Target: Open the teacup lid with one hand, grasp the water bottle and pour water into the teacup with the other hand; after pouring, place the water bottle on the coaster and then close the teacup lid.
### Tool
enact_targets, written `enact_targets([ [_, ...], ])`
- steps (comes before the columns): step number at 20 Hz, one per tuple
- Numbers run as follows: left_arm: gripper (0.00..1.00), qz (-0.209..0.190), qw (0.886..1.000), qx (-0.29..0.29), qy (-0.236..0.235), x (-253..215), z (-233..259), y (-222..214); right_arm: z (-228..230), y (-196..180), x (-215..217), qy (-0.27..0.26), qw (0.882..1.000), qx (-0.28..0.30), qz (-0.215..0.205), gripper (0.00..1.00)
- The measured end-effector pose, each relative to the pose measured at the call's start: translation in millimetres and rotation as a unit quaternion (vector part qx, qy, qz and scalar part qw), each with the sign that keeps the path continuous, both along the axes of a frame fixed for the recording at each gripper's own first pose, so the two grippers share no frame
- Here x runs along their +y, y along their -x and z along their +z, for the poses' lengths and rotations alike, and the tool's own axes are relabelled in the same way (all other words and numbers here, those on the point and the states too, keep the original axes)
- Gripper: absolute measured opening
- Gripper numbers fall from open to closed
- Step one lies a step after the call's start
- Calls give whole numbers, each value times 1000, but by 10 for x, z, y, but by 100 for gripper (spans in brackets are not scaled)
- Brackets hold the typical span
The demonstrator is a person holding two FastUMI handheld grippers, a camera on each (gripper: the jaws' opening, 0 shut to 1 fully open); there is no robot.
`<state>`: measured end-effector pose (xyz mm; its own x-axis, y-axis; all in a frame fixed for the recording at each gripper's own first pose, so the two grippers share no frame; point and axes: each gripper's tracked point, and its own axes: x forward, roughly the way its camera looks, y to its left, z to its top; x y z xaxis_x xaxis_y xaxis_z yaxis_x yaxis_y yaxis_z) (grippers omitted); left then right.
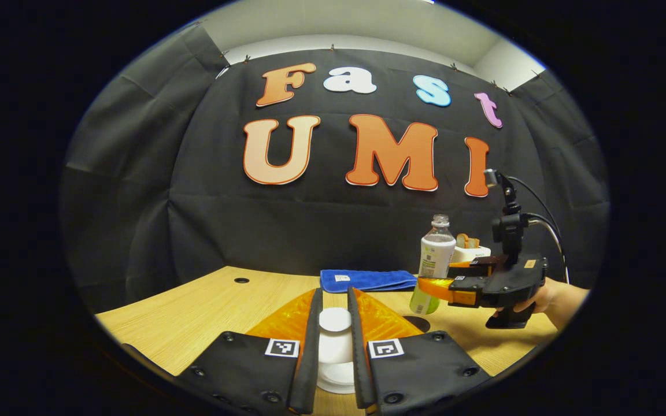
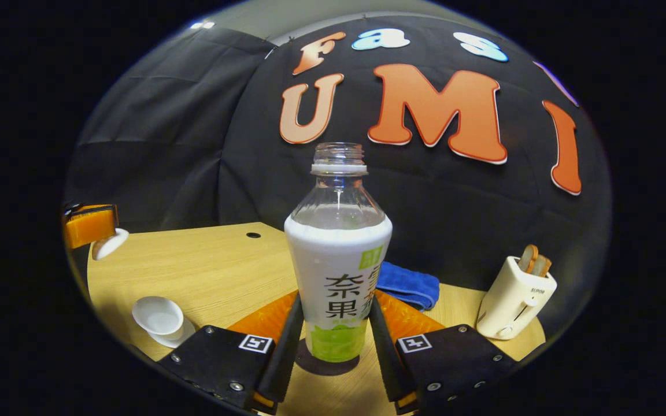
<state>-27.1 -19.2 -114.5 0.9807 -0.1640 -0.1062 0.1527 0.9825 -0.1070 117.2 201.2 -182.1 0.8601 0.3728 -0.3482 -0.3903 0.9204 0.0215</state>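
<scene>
Right gripper (image 2: 333,341) clamped the upright bottle (image 2: 337,271) above the coaster (image 2: 310,365). Left gripper (image 1: 333,341) clamped the lid (image 1: 335,319); the cup (image 2: 158,316) lay to the bottle's left.

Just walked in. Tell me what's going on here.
A person works two handheld grippers. The left gripper holds the white teacup lid lifted, leaving the teacup open on the table. The right gripper grips the uncapped water bottle, which stands upright on the dark coaster.
</scene>
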Motion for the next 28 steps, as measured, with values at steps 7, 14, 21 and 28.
enact_targets([
  [7, 29, 0, 1000, 16, -8, -5, -125, -18, -545, -97, 6, -30, 997, 67, -16, 64],
  [14, 30, 0, 999, 39, -3, -20, -308, -75, -606, -129, -15, -29, 997, 68, -24, 64],
  [21, 29, -15, 997, 78, -11, -150, -714, -138, -522, 115, -153, -48, 995, 85, -27, 98],
  [28, 30, -29, 994, 99, -43, -280, -976, -172, -111, 447, -391, -39, 998, 32, -35, 98],
])
